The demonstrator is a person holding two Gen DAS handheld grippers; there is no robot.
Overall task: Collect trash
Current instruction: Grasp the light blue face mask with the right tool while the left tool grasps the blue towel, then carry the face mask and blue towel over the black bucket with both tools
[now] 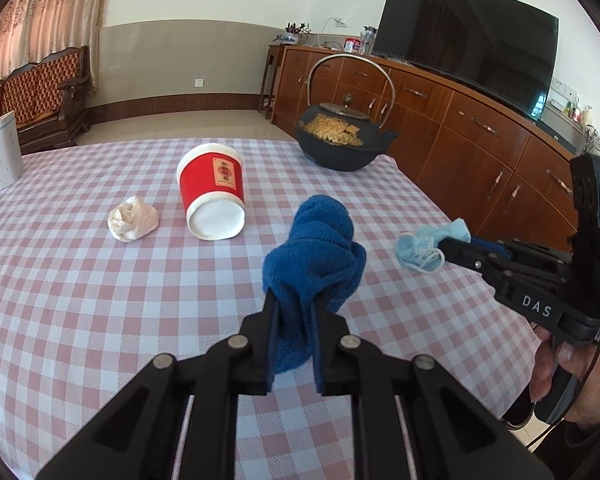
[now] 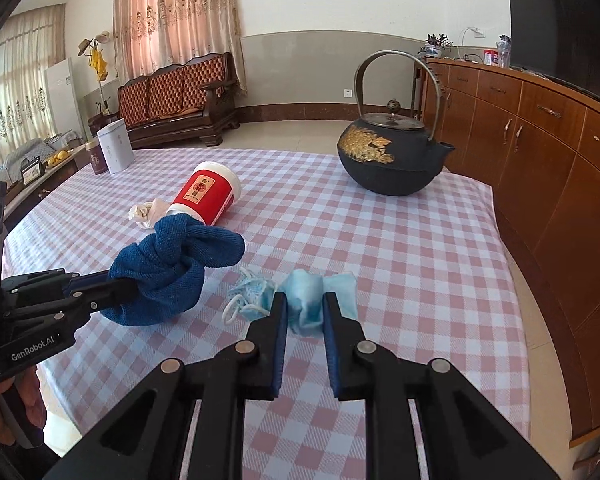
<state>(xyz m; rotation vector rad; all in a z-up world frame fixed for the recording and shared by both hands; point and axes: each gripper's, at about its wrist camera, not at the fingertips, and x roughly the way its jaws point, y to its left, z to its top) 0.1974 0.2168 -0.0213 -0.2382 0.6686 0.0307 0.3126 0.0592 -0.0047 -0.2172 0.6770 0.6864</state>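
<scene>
1. Blue terry cloth fills my left claw: the jaws are drawn in tight on a bunched dark blue cloth, which sits at the centre of the left wrist view and bulges above the fingertips, lifted clear of the table.
2. Pale blue fabric is pinched in my right claw, jaws nearly closed on a crumpled face mask; its white ear loop dangles to the left of the fingers, low in the centre of the right wrist view.
3. In the left wrist view the right claw comes in from the right edge with the mask at its tip, and my hand grips its handle at lower right.
4. Under both claws spreads the table in its pink-and-white checked tablecloth.
5. Farther back, left of centre, a red paper cup lies on its side, its white base facing the left wrist camera.
6. Just left of the cup sits a crumpled white wad of tissue.
7. At the table's far right edge stands a black iron kettle with gold leaf decoration and a tall hoop handle.
8. At the far left edge stands a white box.
</scene>
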